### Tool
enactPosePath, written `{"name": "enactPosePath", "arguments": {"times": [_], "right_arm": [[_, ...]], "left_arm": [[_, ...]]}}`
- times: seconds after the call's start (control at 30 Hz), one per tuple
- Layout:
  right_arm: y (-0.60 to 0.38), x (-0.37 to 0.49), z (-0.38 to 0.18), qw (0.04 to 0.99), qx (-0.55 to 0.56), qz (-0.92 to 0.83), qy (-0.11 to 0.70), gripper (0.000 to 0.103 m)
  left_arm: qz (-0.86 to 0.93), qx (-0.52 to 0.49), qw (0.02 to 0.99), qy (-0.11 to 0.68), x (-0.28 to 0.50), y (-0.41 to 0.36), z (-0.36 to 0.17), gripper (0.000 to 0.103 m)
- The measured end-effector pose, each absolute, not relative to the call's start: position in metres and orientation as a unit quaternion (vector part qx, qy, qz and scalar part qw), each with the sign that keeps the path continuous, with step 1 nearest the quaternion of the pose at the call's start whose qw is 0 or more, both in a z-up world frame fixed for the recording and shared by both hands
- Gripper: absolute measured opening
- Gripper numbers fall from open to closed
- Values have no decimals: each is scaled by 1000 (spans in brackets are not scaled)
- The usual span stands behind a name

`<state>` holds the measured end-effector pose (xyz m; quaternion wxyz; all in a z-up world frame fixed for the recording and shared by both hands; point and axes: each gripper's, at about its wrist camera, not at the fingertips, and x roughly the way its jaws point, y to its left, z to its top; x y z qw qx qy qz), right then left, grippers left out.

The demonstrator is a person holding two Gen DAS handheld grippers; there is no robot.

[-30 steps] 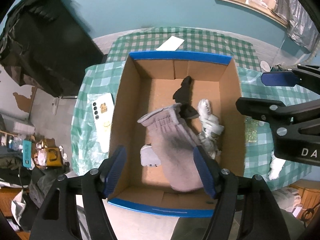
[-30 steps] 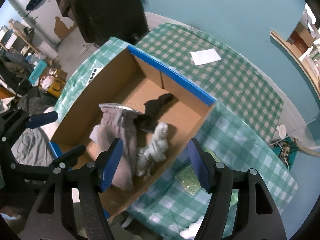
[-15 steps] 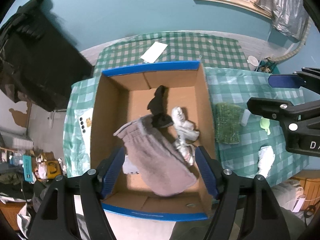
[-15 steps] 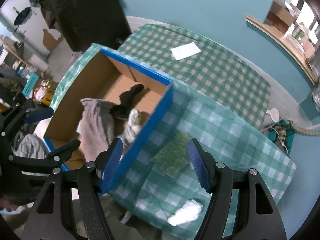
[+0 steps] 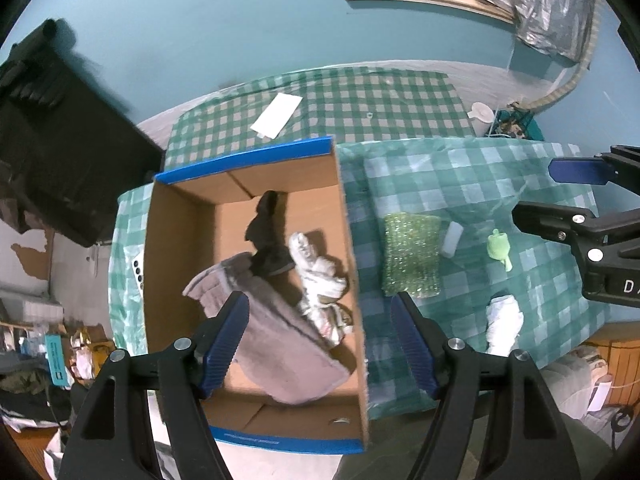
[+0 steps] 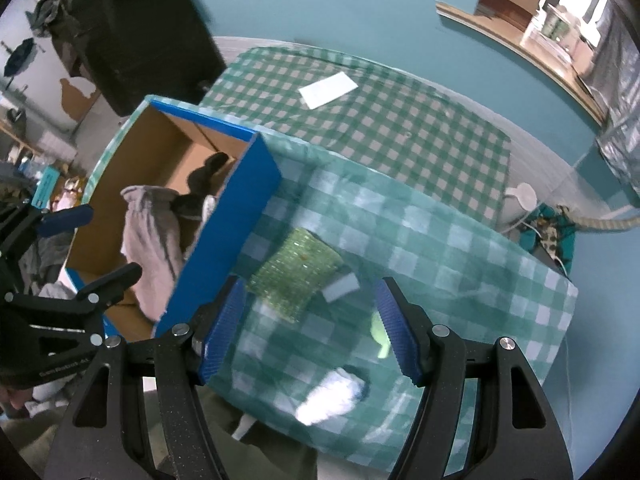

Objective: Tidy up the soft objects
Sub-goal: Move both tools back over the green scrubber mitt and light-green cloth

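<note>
A cardboard box with blue rim (image 5: 248, 154) (image 6: 224, 236) holds a grey mitten (image 5: 280, 340) (image 6: 154, 240), a black sock (image 5: 266, 236) (image 6: 200, 186) and a white patterned sock (image 5: 320, 280). On the checked cloth right of the box lie a green glittery sponge (image 5: 412, 256) (image 6: 298, 270), a white bundle (image 5: 502, 326) (image 6: 334, 394), a small green toy (image 5: 500, 246) (image 6: 378, 330) and a small white block (image 5: 452, 238) (image 6: 340, 286). My left gripper (image 5: 320, 340) is open and empty above the box's right wall. My right gripper (image 6: 310, 330) is open and empty above the sponge and block.
A white card (image 5: 276, 116) (image 6: 328, 88) lies on the far part of the checked table (image 5: 380, 104). A phone (image 5: 138, 266) lies left of the box. A dark cabinet (image 5: 52, 152) stands at the left. Clutter covers the floor at the lower left.
Both grippers have moved right, away from over the box toward the cloth with the sponge and white bundle. Both stay open and empty. The items in the box have not moved.
</note>
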<state>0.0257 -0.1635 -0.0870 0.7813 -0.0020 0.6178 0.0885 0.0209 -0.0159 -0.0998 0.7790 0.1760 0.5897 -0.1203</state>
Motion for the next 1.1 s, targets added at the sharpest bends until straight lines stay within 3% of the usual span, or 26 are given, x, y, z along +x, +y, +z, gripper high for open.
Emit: {"name": "enactPosePath", "arguments": {"times": [1.1], "right_arm": [[-254,-11,-140,764,17,49,644,70]], "left_arm": [[-164,180,732,637,27,-113,-169,76]]}}
